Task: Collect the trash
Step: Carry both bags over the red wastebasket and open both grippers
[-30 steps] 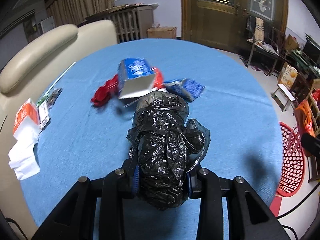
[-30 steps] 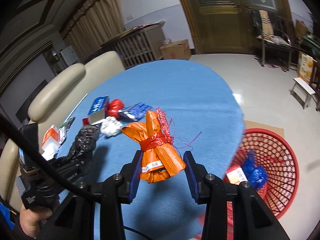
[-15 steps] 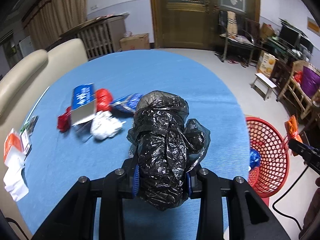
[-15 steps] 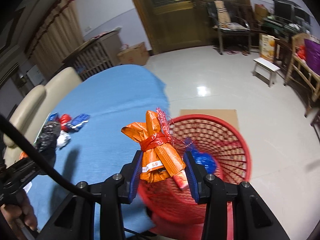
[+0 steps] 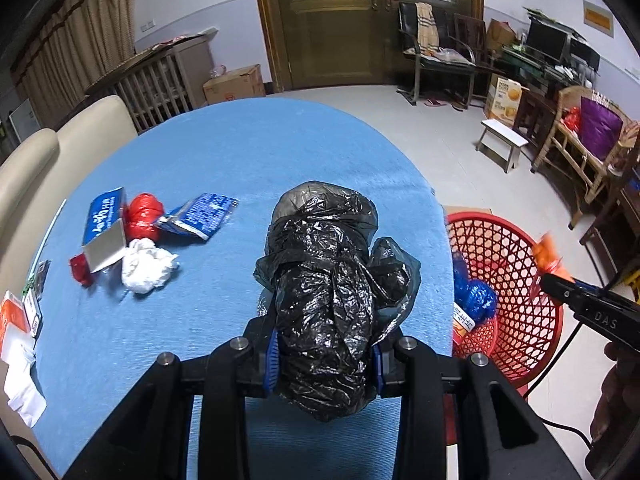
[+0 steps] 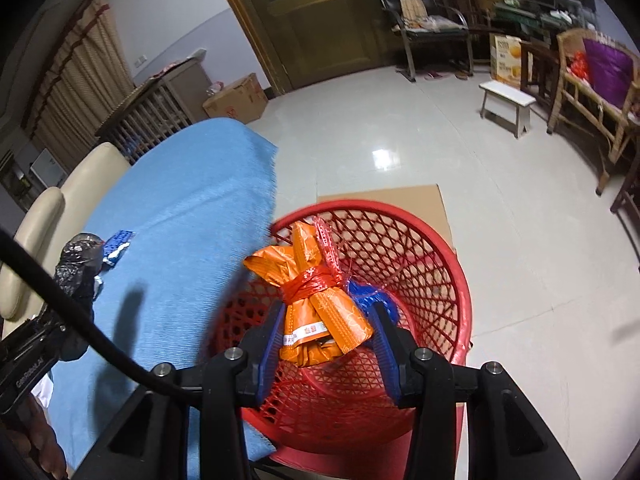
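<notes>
My left gripper [image 5: 325, 354] is shut on a crumpled black plastic bag [image 5: 326, 280] and holds it above the blue table [image 5: 224, 160] near its right edge. My right gripper [image 6: 328, 344] is shut on an orange wrapper bundle [image 6: 316, 300] tied with red string, right above the red mesh basket [image 6: 432, 264]. The basket [image 5: 516, 280] stands on the floor beside the table and holds a blue wrapper [image 5: 476, 296]. The right gripper also shows in the left wrist view [image 5: 560, 280].
On the table lie a blue carton [image 5: 102, 232], a red bag [image 5: 144, 216], a blue packet [image 5: 200, 216], white crumpled paper [image 5: 148, 266] and boxes at the left edge [image 5: 16, 320]. A cream chair [image 5: 48, 152], a stool [image 6: 508, 106] and wooden chairs stand around.
Both grippers have swung right towards the basket. The right gripper with the orange bundle now hangs over the basket's inside. The black bag stays gripped.
</notes>
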The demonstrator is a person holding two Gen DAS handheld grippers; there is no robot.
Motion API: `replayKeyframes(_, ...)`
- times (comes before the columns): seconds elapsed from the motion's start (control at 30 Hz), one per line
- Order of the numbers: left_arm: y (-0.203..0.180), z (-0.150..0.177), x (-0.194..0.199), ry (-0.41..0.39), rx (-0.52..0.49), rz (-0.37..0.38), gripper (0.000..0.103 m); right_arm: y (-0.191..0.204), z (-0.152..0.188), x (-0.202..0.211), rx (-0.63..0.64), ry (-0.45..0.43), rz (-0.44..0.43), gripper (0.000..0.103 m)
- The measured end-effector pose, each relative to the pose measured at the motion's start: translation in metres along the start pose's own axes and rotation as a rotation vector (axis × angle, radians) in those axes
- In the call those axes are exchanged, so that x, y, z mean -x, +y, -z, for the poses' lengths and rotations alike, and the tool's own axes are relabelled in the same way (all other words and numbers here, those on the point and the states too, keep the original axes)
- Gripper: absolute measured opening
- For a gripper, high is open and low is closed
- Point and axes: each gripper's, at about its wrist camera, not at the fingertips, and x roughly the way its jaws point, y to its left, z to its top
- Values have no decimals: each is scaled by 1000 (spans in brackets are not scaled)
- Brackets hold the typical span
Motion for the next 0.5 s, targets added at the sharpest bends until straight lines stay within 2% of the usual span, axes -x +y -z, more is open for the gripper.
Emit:
replayKeyframes(0.07,-5,0,-2,4,-7,5,36,-8,3,-8,-24,35,-2,52)
replayKeyframes(0.1,-7,0,-3,5,-14,9,36,-11,4,-11,-35,53,3,58)
replayKeyframes(0.2,-13,1,-9,15,-25,26,36,-18,6,-16,-60,73,14,60)
replayKeyframes(0.5,-64,-9,-15,15,-138,117,36,-37,0,18,-124,-31,29,62)
